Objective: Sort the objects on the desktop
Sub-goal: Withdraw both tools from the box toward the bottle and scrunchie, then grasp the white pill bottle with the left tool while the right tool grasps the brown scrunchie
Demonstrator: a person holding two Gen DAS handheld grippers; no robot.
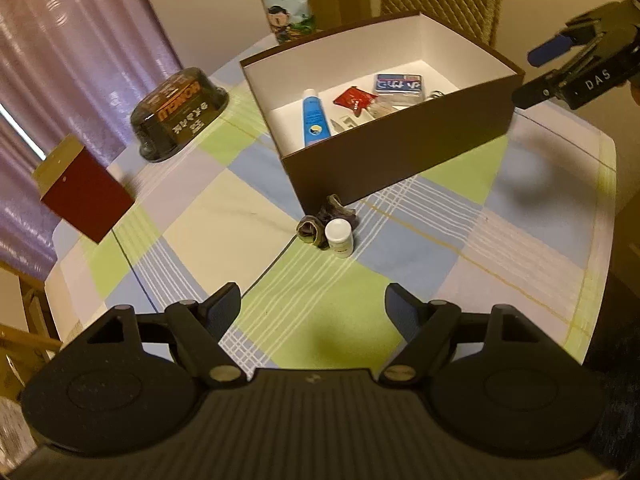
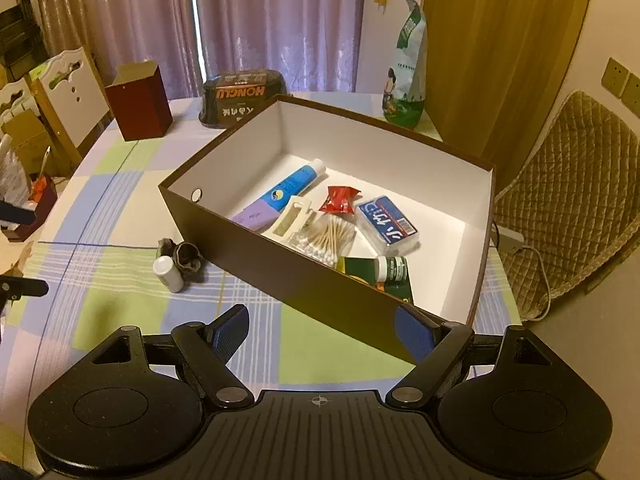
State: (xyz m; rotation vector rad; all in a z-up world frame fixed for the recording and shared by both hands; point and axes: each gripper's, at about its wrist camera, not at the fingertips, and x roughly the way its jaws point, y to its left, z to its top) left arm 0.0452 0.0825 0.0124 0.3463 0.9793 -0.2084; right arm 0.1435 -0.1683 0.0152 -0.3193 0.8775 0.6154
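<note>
Left gripper (image 1: pixel 313 304): jaws wide and empty, hovering above the near part of the desk (image 1: pixel 460 240), aimed at the two loose items in front of the box; this looks like an approach for the next pick.
Right gripper (image 2: pixel 322 330): jaws wide, holding nothing, poised just above the near corner of the brown box (image 2: pixel 320 280); I judge it free for another item.
Brown box: open-topped, white inside, set askew across the middle of the desk so both hands can reach over its low walls; it serves as the collecting bin.
Already inside: a blue tube (image 2: pixel 294 184), a red wrapper (image 2: pixel 340 199), a cream clip (image 2: pixel 290 218), a bag of cotton swabs (image 2: pixel 326 238), a blue-labelled tissue pack (image 2: pixel 386 220) whose print I cannot read, and a green-capped bottle (image 2: pixel 392 268).
Still to sort: a small white bottle (image 1: pixel 339 237) standing upright, touching a dark crumpled cloth (image 1: pixel 320 222), both just outside the box's near wall.
Far edge of the desk: a dark wrapped tub (image 2: pixel 242 98) reading "HONGLU", upside down to the right camera, with further characters too blurred to read; a dark red box (image 2: pixel 140 102) beside it; a green printed bag (image 2: pixel 406 76).
Other writing: "DAS" on the right gripper's body, seen from the left camera.
</note>
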